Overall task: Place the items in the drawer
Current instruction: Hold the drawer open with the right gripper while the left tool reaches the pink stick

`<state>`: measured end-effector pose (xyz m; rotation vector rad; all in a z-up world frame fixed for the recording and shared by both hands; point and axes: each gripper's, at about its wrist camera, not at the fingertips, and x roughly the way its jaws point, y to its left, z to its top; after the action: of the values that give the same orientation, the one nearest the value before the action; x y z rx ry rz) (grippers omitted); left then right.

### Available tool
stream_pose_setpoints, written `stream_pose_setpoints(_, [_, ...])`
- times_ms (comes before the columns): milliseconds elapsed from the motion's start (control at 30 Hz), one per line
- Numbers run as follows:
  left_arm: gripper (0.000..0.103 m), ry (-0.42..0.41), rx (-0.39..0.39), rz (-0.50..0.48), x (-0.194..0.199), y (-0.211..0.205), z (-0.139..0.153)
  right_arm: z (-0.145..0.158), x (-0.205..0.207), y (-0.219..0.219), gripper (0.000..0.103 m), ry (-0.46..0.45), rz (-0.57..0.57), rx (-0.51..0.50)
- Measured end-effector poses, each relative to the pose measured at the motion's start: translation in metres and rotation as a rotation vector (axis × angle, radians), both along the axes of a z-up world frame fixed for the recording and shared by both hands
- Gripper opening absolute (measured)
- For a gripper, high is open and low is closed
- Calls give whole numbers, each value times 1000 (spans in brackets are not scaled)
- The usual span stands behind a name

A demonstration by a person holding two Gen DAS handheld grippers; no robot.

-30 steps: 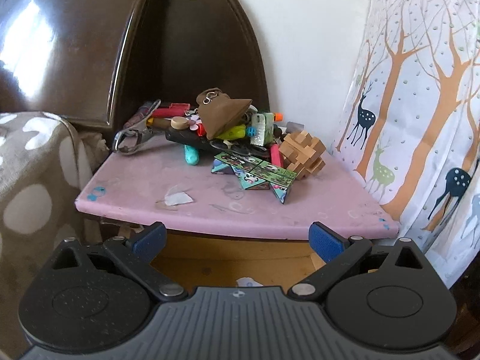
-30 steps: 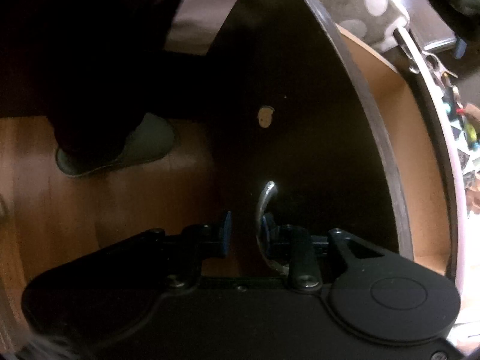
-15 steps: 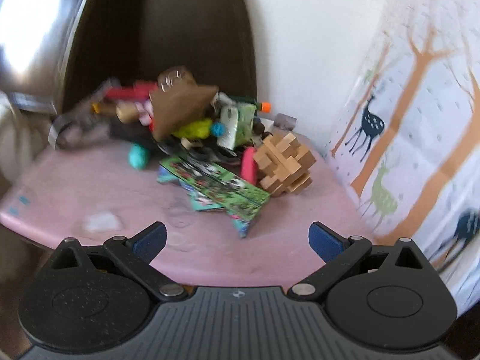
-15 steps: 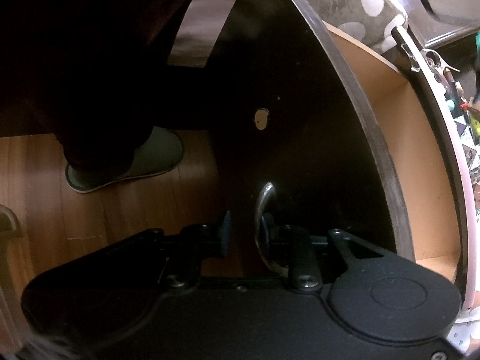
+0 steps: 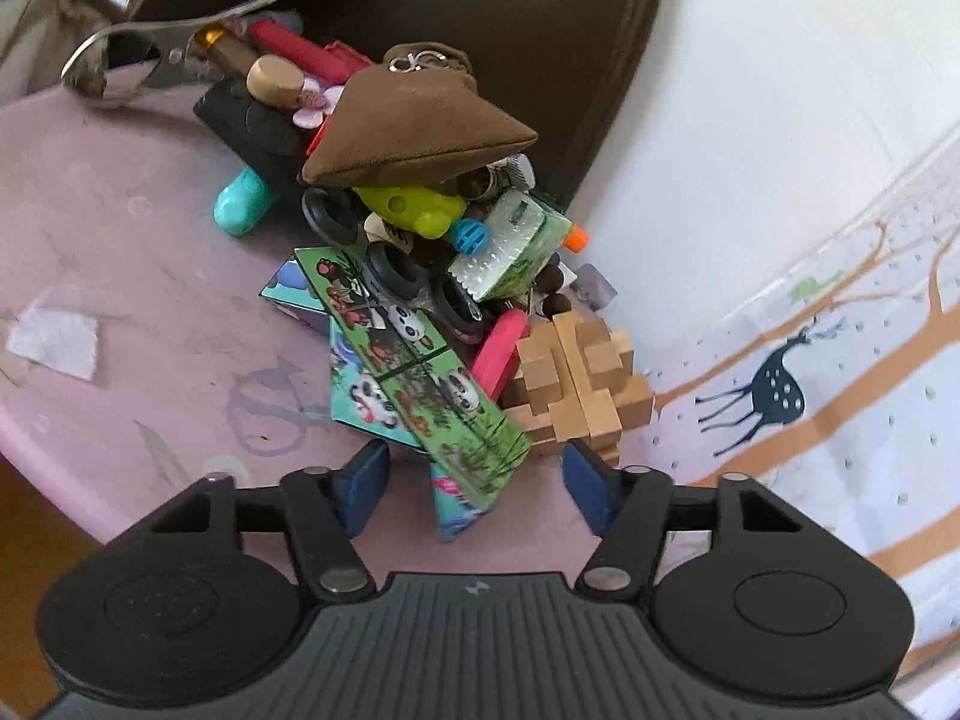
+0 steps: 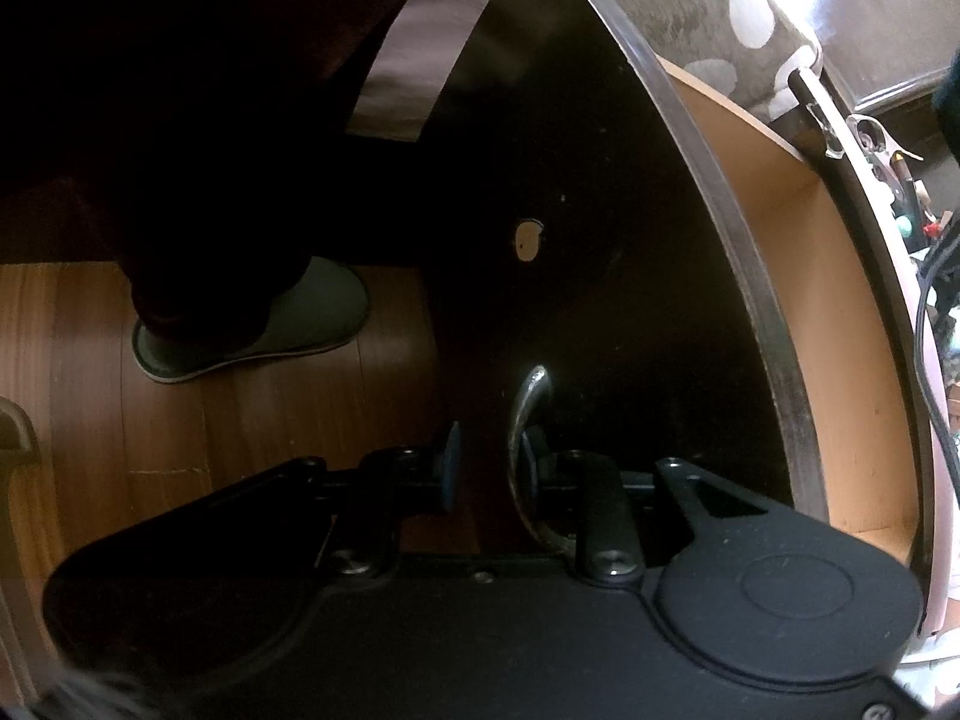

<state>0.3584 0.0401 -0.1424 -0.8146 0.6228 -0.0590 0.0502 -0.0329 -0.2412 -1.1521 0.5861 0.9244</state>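
The left hand-held gripper (image 5: 474, 480) hangs spread over the folded panda puzzle (image 5: 414, 372) in the worktop's (image 5: 120, 276) heap — closing could topple neighbours — while the right hand-held gripper (image 6: 486, 468), partly closed round the handle (image 6: 522, 420), holds the drawer (image 6: 840, 330) open.

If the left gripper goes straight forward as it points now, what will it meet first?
Most likely the panda-printed folding puzzle: its near end already lies between the open jaws of the left gripper. The wooden burr puzzle sits just right of that line.
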Motion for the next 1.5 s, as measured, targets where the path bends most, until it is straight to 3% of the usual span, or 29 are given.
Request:
stream_pose_setpoints(100, [49,2,-18,28,0,-1,-2,0,0,0,23,-2,1,1])
stream_pose_setpoints(133, [43,1,-19,35,0,-2,-2,0,0,0,23,-2,1,2])
stream_pose_setpoints(167, [29,-2,-13,35,-1,-3,-2,0,0,0,23,-2,1,2])
stream_pose_setpoints(533, [28,-49,49,-6,-35,-2,15,1,0,-1,23,-5,9,5])
stream_pose_setpoints(900, [26,-147,53,-63,-92,3,49,0,0,-1,24,-10,13,-2])
stream_pose_setpoints(1233, [15,-195,50,-90,-124,3,71,-1,0,0,28,-13,16,-7])
stream_pose_setpoints(1267, [0,-194,55,-98,-127,2,73,-1,0,0,28,-14,18,-8])
stream_pose_setpoints(1500, [0,-111,95,-139,-148,0,61,-2,-1,0,30,-19,24,-11])
